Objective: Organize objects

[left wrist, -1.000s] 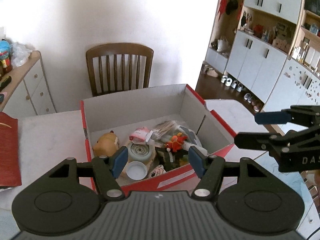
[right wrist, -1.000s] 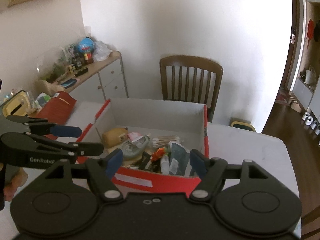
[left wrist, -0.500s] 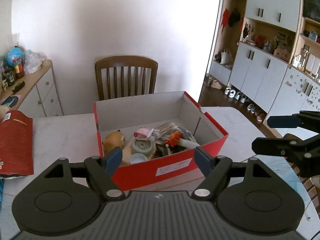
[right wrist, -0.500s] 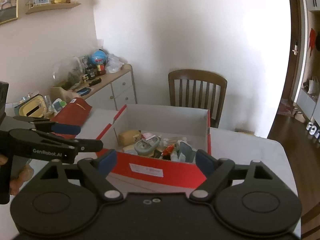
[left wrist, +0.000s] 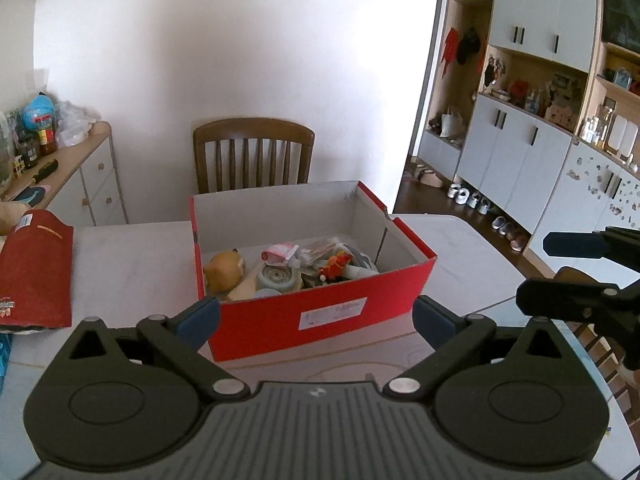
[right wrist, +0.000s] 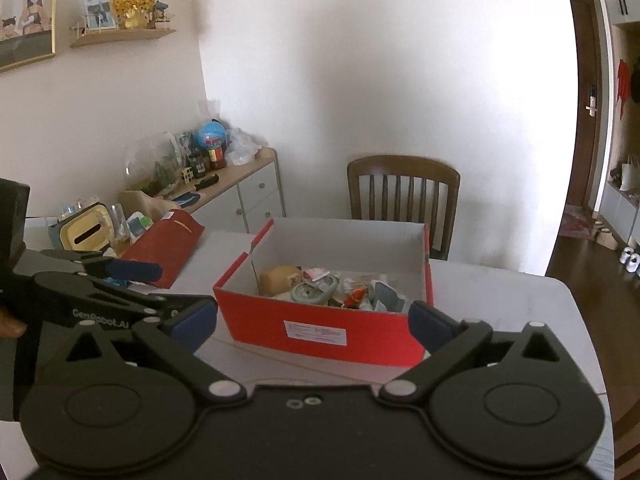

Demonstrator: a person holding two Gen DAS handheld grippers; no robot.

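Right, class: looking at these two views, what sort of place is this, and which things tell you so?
Most likely a home dining area: a white table with a brown wooden slatted chair, a cluttered pale sideboard, and small shoes lined below white wall cabinets.

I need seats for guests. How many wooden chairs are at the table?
1: the chair stands at the table's far side, behind the red box. Others nearer the cameras may be out of view.
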